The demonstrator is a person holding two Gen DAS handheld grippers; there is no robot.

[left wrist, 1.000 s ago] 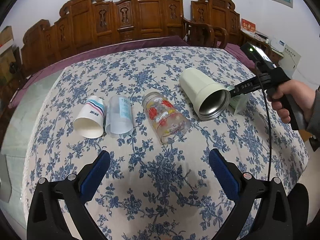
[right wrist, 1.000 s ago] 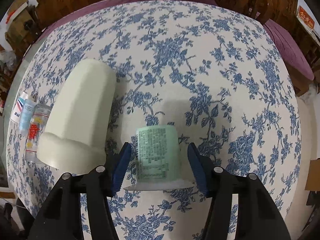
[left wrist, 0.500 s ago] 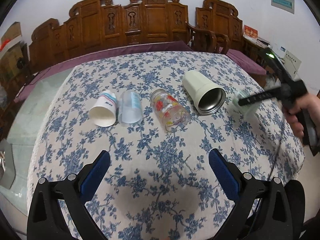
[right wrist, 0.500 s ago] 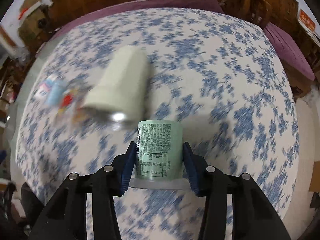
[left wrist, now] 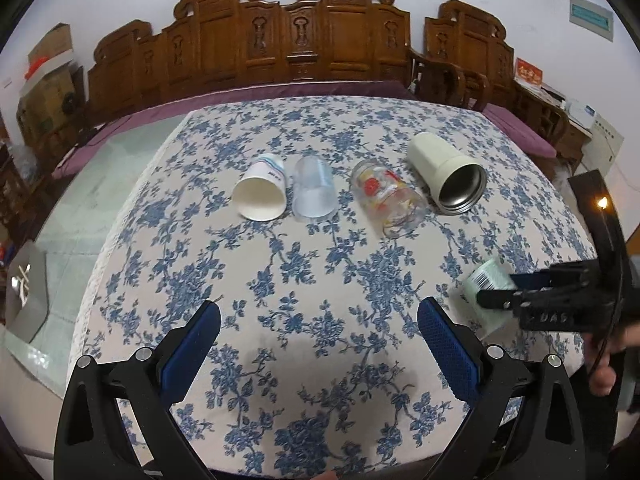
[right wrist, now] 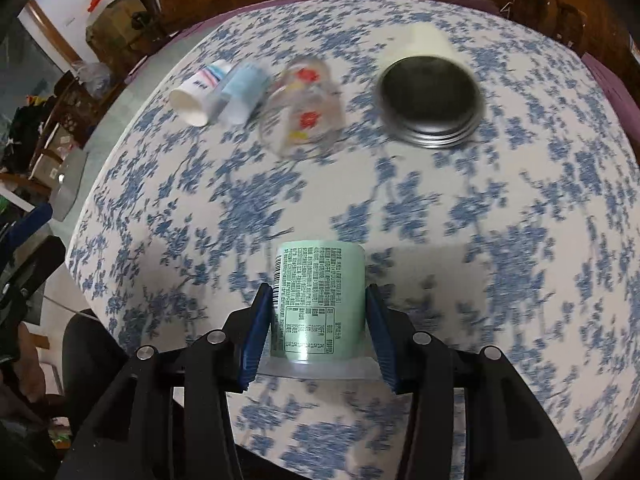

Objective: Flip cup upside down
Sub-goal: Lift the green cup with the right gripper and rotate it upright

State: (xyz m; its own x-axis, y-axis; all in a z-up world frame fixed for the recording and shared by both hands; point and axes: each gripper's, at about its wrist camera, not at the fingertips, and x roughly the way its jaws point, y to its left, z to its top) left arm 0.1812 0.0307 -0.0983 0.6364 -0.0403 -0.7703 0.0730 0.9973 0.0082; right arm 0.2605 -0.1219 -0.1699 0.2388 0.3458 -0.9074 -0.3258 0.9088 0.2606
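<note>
My right gripper [right wrist: 318, 332] is shut on a pale green printed cup [right wrist: 318, 300], held above the near right part of the table; it shows too in the left wrist view [left wrist: 486, 280]. My left gripper [left wrist: 318, 344] is open and empty above the table's near edge. Lying on their sides in a row are a white paper cup [left wrist: 262, 194], a clear plastic cup [left wrist: 312, 194], a glass with red and yellow print [left wrist: 386, 196] and a cream steel-lined tumbler [left wrist: 446, 170].
The table has a blue floral cloth [left wrist: 280, 280]. Carved wooden chairs [left wrist: 320, 36] line the far side. The right gripper's handle and the person's hand [left wrist: 600, 376] are at the right edge of the left wrist view.
My right gripper closed on the green cup, lifted it and carried it back toward the near right side of the table. My left gripper drew back; it stays open.
</note>
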